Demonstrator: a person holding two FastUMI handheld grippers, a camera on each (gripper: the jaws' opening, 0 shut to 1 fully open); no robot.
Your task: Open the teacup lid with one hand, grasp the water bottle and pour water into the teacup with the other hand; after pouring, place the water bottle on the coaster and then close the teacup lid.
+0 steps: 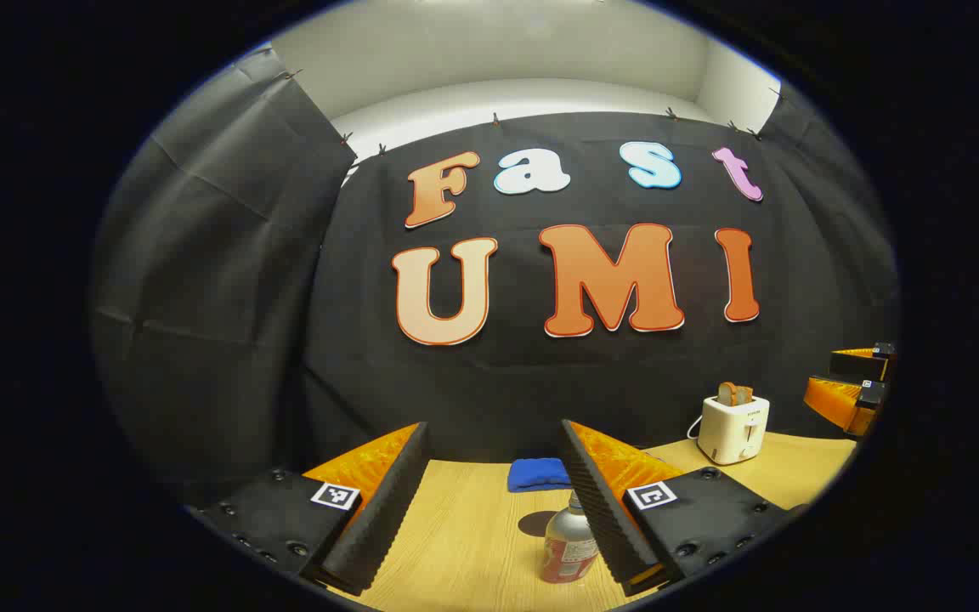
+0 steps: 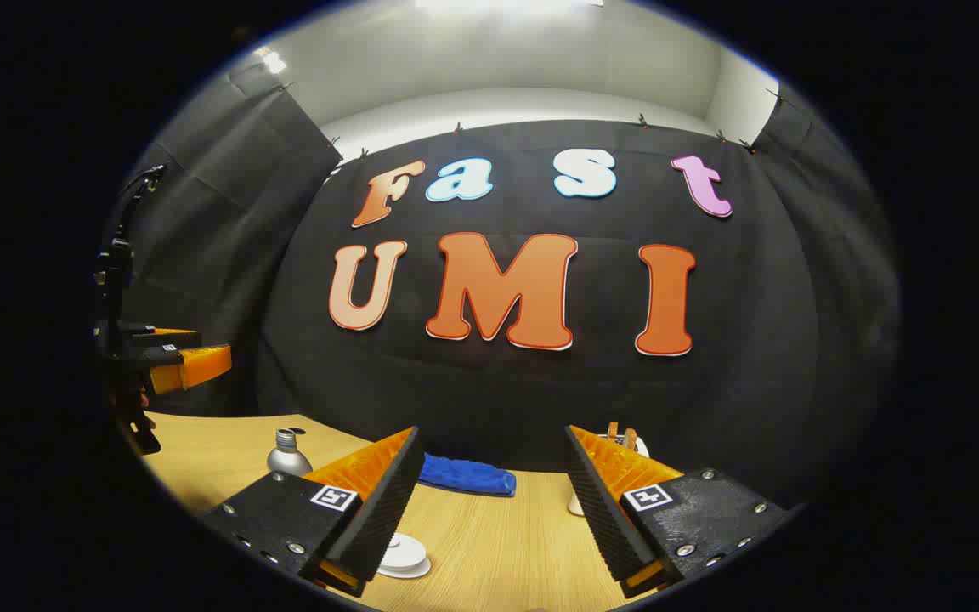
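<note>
The metal water bottle (image 1: 568,544) with a red label stands on the wooden table (image 1: 472,544), just inside the right finger of my left gripper (image 1: 494,433), which is open and not touching it. In the right gripper view the same bottle (image 2: 288,455) stands at the left. A white lidded teacup (image 2: 402,554) sits low beside the left finger of my right gripper (image 2: 491,438), half hidden by it. That gripper is open and holds nothing. The left gripper (image 2: 183,361), held by a hand, hangs above the table's left side.
A blue cloth pad (image 1: 538,473) lies at the table's back edge, seen again as the blue pad (image 2: 466,476). A white toaster (image 1: 733,427) with bread stands at the back right. The right gripper (image 1: 846,378) shows at the far right edge.
</note>
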